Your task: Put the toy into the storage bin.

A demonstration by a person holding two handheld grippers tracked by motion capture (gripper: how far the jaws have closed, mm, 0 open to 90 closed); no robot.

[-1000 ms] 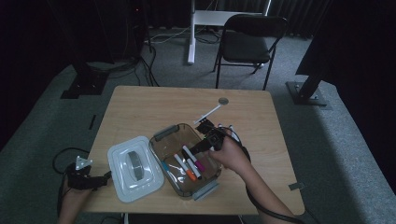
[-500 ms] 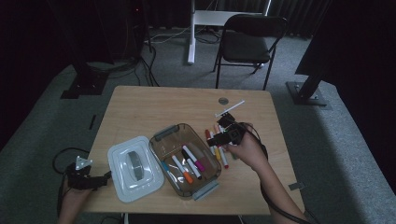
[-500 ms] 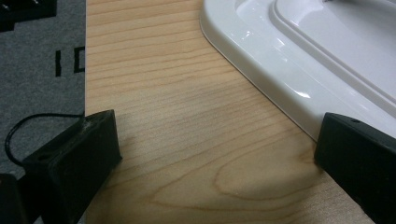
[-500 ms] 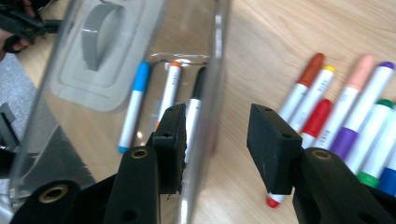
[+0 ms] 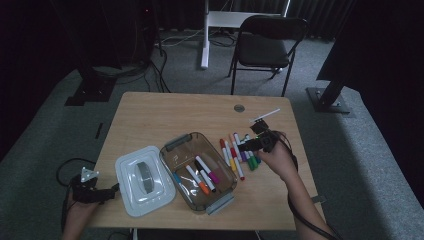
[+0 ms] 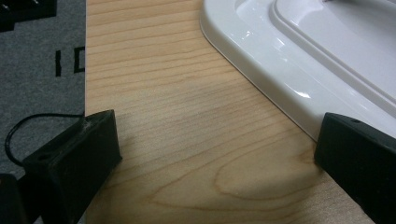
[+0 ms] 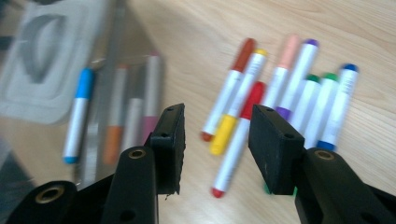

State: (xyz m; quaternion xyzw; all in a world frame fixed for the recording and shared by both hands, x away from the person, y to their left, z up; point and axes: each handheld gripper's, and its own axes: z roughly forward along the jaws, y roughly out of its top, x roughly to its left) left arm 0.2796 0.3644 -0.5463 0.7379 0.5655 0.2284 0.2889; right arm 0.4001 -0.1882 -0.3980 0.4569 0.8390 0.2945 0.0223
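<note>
Several loose coloured markers [image 5: 239, 152] lie in a row on the wooden table [image 5: 165, 115], right of a clear plastic box [image 5: 220, 201] with several markers [image 5: 201, 175] inside. My right gripper [image 5: 250, 144] hovers over the loose row, open, its jaws having just been opening with nothing gripped. In the right gripper view, the gripper [image 7: 217, 128] frames a red marker [image 7: 240, 135] and a yellow-ended one [image 7: 224, 133] lying below. The white lid [image 5: 142, 180] rests left of the box. My left gripper [image 5: 107, 192] sits open at the table's front left corner, one jaw beside the lid [image 6: 280, 56].
A black folding chair [image 5: 265, 45] and a desk leg stand beyond the far edge. A round cable hole [image 5: 239, 108] is in the tabletop near the back. Grey carpet [image 6: 42, 56] lies beyond the left edge, with a cable on it.
My right hand has moved right, from above the box to over the loose markers. The left hand and lid have stayed put.
</note>
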